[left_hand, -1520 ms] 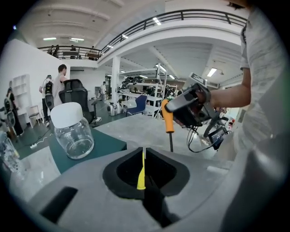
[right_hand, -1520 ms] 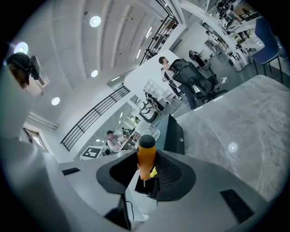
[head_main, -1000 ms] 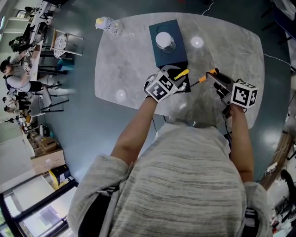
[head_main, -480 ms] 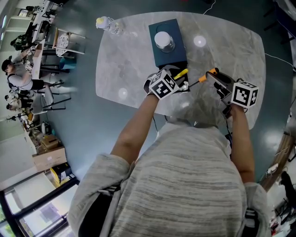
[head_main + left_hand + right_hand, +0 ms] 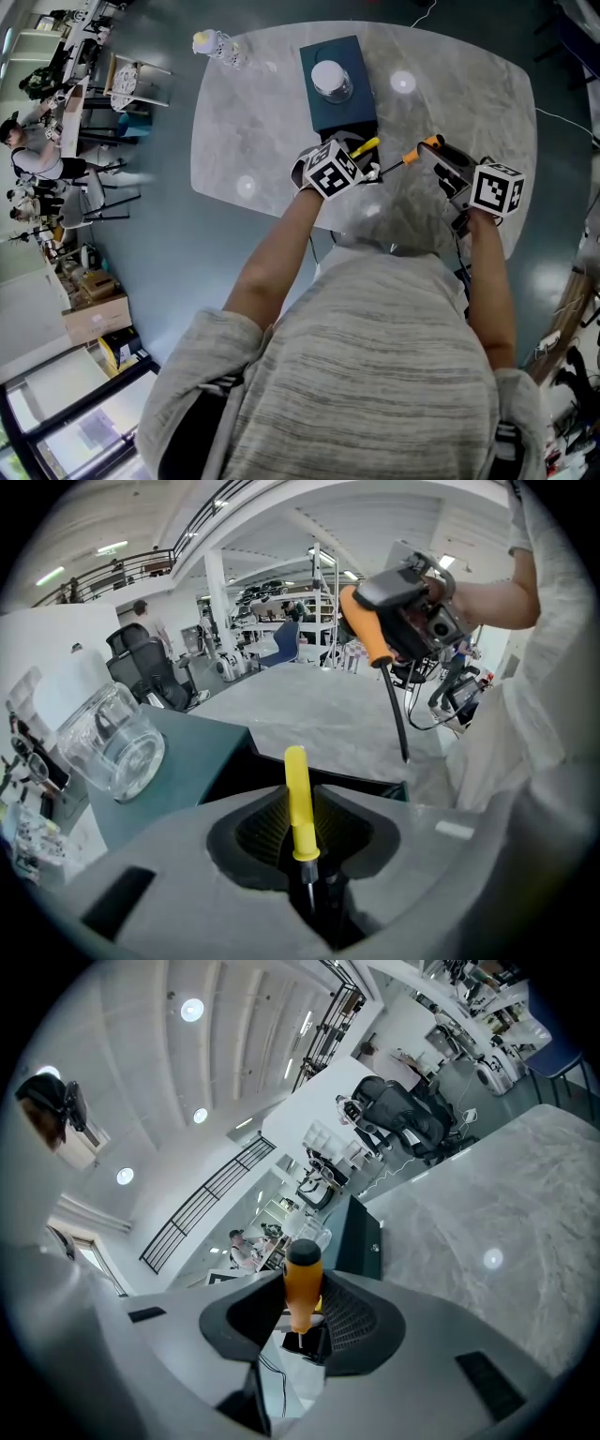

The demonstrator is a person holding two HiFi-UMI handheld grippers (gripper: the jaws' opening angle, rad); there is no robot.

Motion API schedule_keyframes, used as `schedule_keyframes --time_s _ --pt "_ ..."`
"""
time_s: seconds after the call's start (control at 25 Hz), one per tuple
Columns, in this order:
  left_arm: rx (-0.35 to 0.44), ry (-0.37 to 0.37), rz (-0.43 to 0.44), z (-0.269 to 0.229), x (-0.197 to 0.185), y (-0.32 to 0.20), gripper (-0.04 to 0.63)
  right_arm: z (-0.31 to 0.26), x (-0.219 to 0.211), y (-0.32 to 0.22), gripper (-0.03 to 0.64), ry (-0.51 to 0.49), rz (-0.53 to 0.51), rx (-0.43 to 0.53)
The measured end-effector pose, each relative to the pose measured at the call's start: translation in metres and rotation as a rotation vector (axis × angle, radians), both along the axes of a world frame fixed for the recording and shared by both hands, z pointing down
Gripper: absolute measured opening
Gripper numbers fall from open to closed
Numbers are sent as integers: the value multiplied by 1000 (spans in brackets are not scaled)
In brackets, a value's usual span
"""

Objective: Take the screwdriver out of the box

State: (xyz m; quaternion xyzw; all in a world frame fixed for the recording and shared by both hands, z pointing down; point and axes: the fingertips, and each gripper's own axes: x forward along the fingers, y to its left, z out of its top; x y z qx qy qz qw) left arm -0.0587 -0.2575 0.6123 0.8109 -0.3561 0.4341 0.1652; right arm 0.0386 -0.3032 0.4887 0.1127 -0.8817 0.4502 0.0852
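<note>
Fingers of left gripper (image 5: 302, 829) have just closed on yellow screwdriver (image 5: 298, 794), box (image 5: 323, 117) beneath: ready to lift. Right gripper (image 5: 305, 1312) clamps orange screwdriver (image 5: 302, 1283).

Grey marble table (image 5: 262, 122) on dark floor (image 5: 169, 244); office chairs (image 5: 141, 667); poss. mezzanine railing (image 5: 202, 1204); ceiling lights (image 5: 192, 1009).

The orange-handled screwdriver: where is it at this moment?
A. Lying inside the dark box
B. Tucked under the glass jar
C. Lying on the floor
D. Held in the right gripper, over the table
D: the orange-handled screwdriver is clamped between the jaws of the right gripper, which holds it out over the table, clear of the box.
</note>
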Motion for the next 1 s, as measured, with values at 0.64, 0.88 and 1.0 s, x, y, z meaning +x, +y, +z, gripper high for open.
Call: schedule_keyframes --time_s 0.64,0.88,1.0 --pt "31 76 -59 -16 2 0 80 -5 0 2 124 -2 -13 -10" --pt "104 174 -115 -51 8 -11 80 -18 -1 0 124 -32 -13 -3" --pt "145 249 -156 -72 4 -13 80 -24 -7 5 124 -49 -18 -7"
